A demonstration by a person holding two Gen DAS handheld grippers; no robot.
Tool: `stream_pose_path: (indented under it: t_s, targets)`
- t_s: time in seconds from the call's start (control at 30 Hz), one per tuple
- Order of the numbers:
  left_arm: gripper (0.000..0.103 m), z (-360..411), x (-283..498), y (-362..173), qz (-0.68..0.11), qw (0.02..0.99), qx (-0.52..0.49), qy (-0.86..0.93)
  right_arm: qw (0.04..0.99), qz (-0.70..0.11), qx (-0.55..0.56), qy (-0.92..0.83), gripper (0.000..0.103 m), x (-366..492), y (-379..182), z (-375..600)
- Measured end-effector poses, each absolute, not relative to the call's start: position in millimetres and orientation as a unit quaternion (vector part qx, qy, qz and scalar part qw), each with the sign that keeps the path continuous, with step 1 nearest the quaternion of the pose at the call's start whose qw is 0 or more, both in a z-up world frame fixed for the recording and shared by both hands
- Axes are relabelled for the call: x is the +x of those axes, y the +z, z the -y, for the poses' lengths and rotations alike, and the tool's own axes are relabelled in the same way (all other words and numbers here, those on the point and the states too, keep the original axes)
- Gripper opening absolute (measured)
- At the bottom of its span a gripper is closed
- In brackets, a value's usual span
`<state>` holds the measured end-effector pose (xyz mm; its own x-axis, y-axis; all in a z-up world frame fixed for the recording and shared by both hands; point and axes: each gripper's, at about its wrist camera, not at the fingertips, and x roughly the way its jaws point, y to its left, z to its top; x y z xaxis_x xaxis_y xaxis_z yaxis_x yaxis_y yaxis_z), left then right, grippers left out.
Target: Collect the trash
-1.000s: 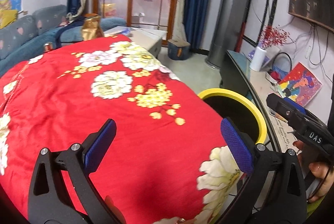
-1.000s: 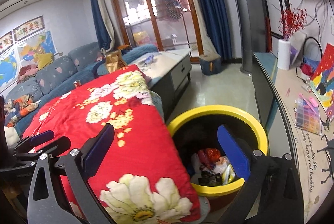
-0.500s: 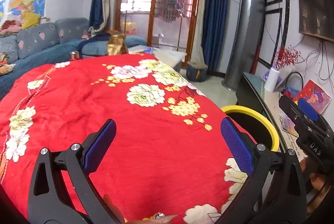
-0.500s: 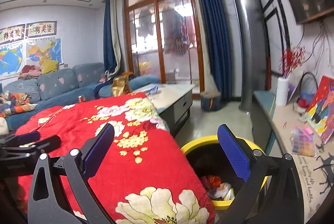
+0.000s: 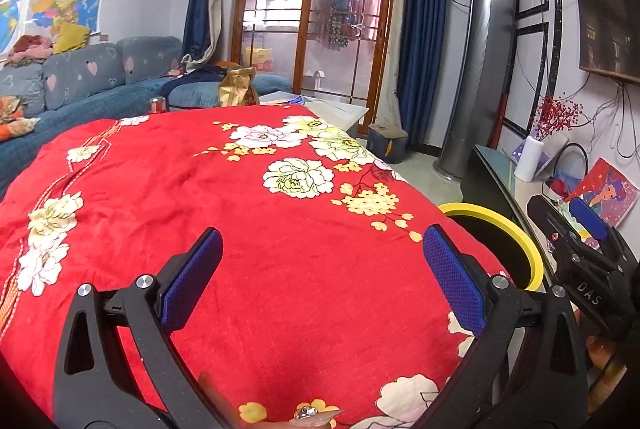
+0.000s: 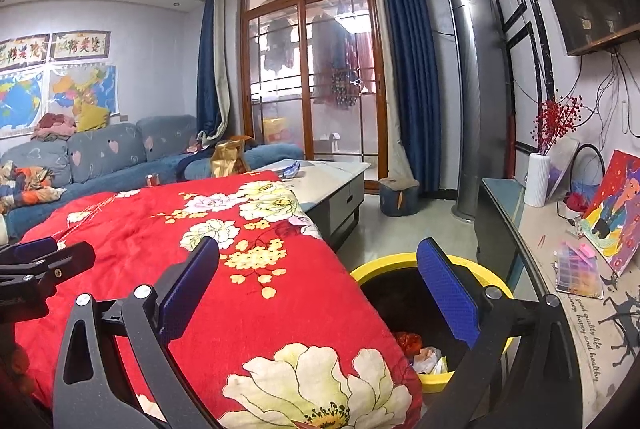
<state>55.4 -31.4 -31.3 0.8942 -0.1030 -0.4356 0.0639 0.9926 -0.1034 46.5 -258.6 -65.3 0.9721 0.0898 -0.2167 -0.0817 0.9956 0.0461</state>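
Both grippers point level and forward: left gripper (image 5: 320,269) and right gripper (image 6: 318,283) spread wide, holding nothing. Yellow bin (image 6: 430,323) with trash (image 6: 424,355) sits under the right gripper's right finger. Both cameras have tilted up since before.

Soft matt cloth blanket (image 5: 248,229)

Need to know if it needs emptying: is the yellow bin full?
Not full. The bin holds trash low inside, well below its rim.

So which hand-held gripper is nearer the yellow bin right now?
Right. The right hand-held gripper hangs open at the yellow bin, one finger over its rim. The left hand-held gripper is open over the red blanket, farther away.
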Motion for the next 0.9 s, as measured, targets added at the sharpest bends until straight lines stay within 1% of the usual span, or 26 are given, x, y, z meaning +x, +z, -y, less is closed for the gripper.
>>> stream_pose_path:
  t_s: [0.9]
  targets:
    - [0.092,37.5,55.5,-34.4,-0.236,0.970,-0.042,-0.048,0.993,-0.113,0.020,0.035,0.096,48.4,-70.3,260.2]
